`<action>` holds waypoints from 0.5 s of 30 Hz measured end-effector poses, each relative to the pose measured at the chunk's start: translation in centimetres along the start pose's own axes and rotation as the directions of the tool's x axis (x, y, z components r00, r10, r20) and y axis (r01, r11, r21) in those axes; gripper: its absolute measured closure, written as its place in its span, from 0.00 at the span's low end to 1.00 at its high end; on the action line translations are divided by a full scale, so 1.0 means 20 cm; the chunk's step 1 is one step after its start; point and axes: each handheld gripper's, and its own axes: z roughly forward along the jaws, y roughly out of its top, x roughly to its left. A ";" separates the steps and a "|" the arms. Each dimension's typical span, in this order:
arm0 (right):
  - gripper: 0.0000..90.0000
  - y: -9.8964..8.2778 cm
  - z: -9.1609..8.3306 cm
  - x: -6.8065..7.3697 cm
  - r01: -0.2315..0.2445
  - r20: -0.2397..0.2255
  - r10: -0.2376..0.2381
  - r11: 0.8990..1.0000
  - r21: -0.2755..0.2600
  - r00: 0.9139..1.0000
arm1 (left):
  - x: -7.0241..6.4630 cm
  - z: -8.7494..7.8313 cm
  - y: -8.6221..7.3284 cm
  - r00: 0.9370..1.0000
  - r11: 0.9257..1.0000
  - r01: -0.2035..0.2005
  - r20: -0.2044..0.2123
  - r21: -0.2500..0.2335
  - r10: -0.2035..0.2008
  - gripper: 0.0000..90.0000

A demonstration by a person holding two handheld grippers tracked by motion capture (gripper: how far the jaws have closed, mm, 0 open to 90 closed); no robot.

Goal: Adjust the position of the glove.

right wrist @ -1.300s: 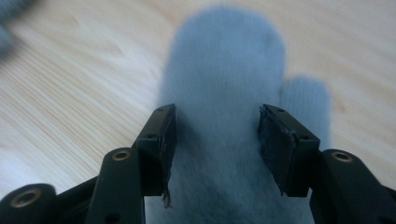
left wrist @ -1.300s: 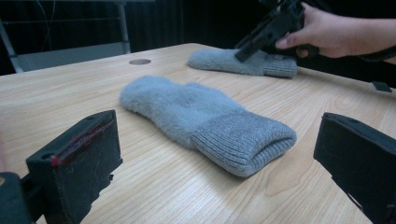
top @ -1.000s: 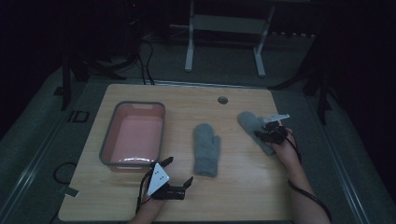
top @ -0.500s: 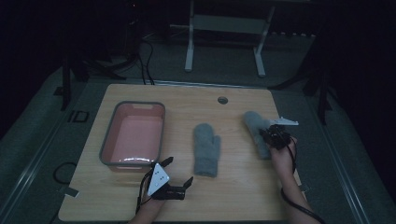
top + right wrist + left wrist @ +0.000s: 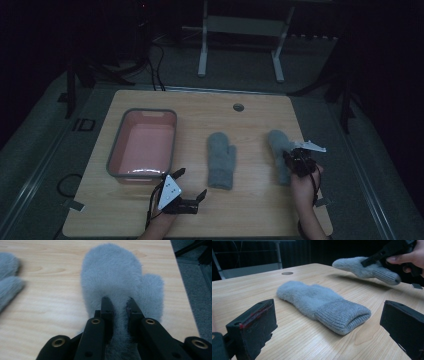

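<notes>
Grey fleece mittens, two of a pair, are the work in hand. Right mitten point(image 5: 278, 150), pinched at mid-body between the nearly closed jaws of the right gripper point(image 5: 117, 303), is lifted just clear of the surface point(image 5: 260, 210) near its right edge; the left gripper view shows its cuff hanging in the air with a shadow beneath. These jaws have just been closing, with pile bunched between them. Left mitten point(image 5: 221, 159) lies flat and untouched at the centre of the surface, thumb to the right, cuff toward the person. Left gripper point(image 5: 189, 192) rests low at the near edge, jaws wide open and holding nothing. Judged progress: early, with one mitten gripped and raised and the other not yet handled; the pink tub point(image 5: 118, 150) with a grey rim, standing empty at left, looks the likely destination, though that is a judgement. Materials: each mitten has a soft, fuzzy body, a rounded tip and a ribbed knit cuff, limp enough to sag when lifted; the surface is pale wood-grain laminate with rounded corners; the tub is a rectangular, smooth-walled plastic.
</notes>
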 end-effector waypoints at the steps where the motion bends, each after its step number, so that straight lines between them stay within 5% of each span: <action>1: 0.89 -0.01 -0.01 0.01 -0.004 -0.010 0.004 1.000 0.003 1.000 | 0.00 0.00 0.00 1.000 1.000 -0.001 -0.001 0.000 0.001 0.01; 11: 0.87 -0.11 0.07 0.01 -0.010 0.025 0.008 0.998 0.066 1.000 | 0.00 0.00 0.00 1.000 1.000 -0.002 -0.001 0.000 0.002 0.01; 15: 0.73 -0.12 0.08 0.03 0.010 -0.002 -0.010 0.998 0.067 1.000 | 0.00 0.00 0.00 1.000 1.000 -0.003 -0.001 0.000 0.003 0.01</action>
